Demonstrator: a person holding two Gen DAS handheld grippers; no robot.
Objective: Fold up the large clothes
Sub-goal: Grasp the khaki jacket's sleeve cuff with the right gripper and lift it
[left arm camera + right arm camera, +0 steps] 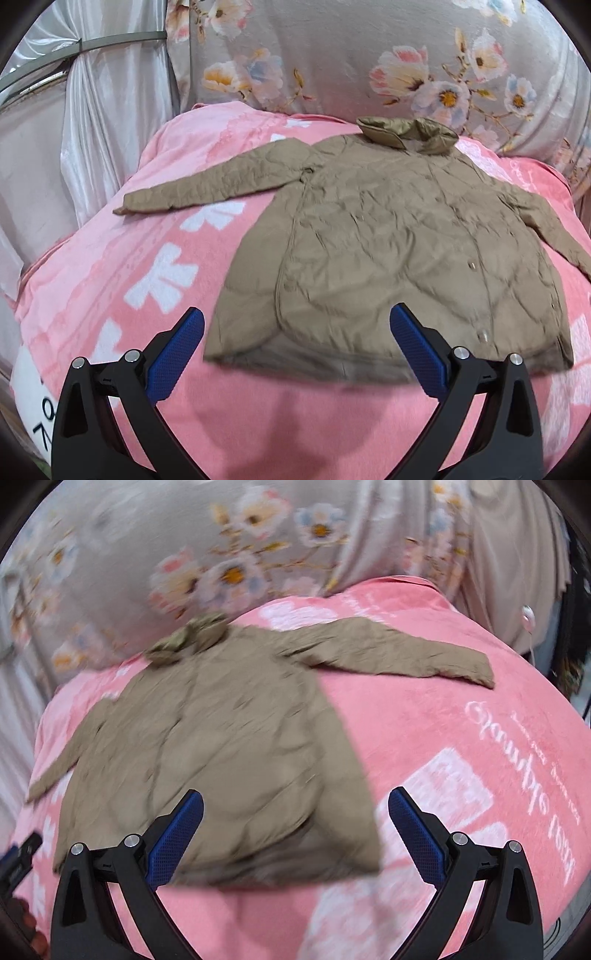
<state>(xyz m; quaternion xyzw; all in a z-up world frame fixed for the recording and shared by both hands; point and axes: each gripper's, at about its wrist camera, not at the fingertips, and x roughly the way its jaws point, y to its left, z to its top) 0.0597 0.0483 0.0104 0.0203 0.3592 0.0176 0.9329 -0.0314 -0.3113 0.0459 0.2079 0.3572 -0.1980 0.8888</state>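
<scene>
A tan quilted jacket [388, 251] lies flat on a pink blanket [129, 266], collar at the far side, both sleeves spread outward. Its left sleeve [207, 184] stretches toward the left. My left gripper [295, 325] hangs open just above the jacket's near hem, with nothing between its blue pads [177, 354]. In the right wrist view the same jacket [221, 746] looks blurred, its right sleeve [406, 653] stretched to the right. My right gripper [295, 805] is open above the hem's right corner, holding nothing.
A grey floral quilt [369, 62] is piled behind the jacket. White satin curtains [103, 110] hang at the left. The pink blanket [480, 738] carries white lettering at the right. A dark object [22, 853] shows at the lower left edge.
</scene>
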